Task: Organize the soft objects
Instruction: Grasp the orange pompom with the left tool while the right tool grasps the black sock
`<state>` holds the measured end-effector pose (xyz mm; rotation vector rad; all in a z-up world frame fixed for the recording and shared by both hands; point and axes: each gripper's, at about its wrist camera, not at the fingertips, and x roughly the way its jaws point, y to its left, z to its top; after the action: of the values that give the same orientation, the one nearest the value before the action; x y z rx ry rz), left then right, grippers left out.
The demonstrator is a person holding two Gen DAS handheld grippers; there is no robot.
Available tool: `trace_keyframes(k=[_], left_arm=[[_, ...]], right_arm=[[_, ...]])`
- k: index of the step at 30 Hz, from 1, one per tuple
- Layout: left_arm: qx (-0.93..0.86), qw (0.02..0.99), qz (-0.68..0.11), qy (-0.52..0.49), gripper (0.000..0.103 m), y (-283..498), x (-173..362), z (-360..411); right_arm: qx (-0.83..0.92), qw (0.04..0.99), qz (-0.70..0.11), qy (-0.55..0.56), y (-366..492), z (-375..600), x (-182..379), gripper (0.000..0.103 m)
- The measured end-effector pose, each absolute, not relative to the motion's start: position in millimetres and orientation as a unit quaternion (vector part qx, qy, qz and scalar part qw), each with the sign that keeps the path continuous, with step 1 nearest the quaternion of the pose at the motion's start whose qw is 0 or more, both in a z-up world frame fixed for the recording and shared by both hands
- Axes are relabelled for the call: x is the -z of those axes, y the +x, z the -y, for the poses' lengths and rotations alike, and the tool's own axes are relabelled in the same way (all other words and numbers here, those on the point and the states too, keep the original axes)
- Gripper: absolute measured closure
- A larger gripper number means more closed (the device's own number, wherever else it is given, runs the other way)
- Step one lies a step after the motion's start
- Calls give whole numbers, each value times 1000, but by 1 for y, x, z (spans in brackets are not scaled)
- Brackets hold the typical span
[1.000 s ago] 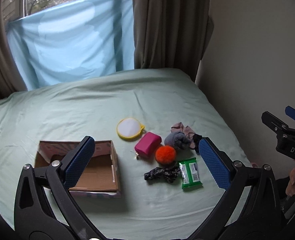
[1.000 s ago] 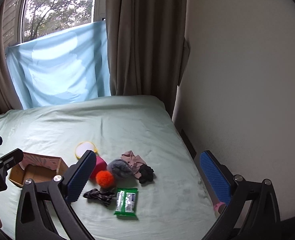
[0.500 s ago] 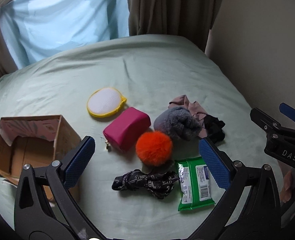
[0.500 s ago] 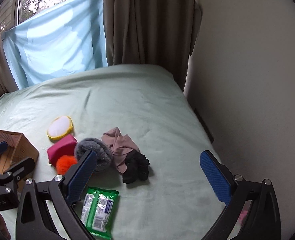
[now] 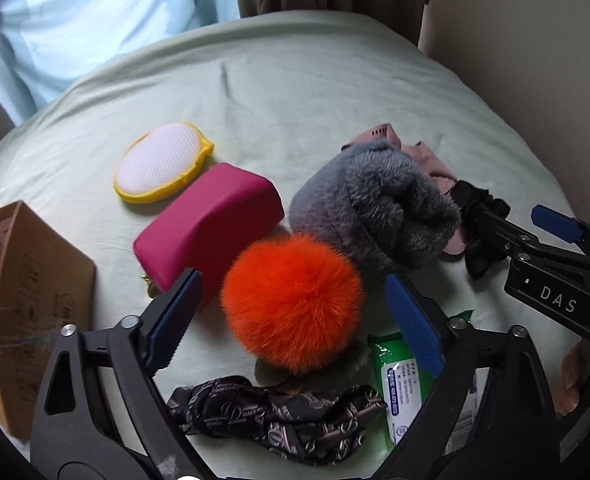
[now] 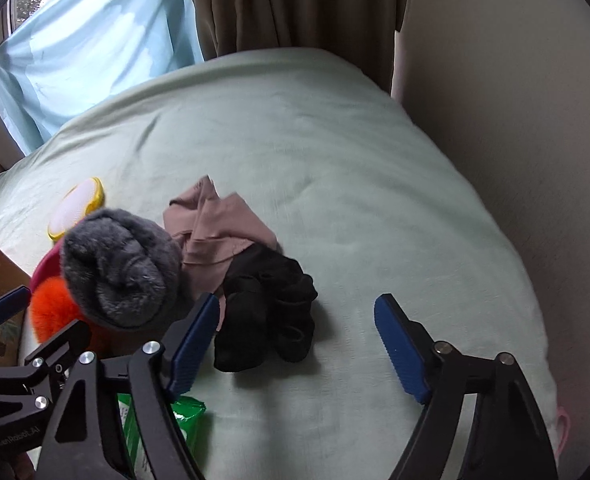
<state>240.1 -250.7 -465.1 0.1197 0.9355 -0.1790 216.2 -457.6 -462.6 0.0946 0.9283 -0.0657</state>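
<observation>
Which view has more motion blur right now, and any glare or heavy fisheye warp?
Right wrist view: softer, the bed sheet weave is smeared and the black cloth lacks detail. Left wrist view: sharper, fur on the orange pompom and print on the wipes pack resolve. Both: strong fisheye bending, dark corners, soft daylight, no glare.

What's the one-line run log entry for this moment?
left hand-held gripper: open, straddling orange pom-pom | right hand-held gripper: open, over black cloth | cardboard box: left
</observation>
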Motion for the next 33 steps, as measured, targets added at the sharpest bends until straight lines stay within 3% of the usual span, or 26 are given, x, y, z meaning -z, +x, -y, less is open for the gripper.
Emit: trace_keyframes(k=[6,8,10,13,18,33], left_arm=[[95,877,-467,52,39,252,484,252],[98,874,-473,59,54,256,491,254],[101,868,-482,61,60,259,496,254],[101,865,-488,56,67,261,499,252],[100,863,-493,47,70,262,502,248],[98,875,-472,34,70,246,464,237]], right_arm=[[24,883,-463,70,233,460,486,38],[22,880,-469,76,237,461,492,45],[21,883,-463,73,237,460,491,49],[13,884,-462,73,239,457,490,64],[7,886,-460,61,240,448,489,76],[18,899,-431,71,222,441,452,80]])
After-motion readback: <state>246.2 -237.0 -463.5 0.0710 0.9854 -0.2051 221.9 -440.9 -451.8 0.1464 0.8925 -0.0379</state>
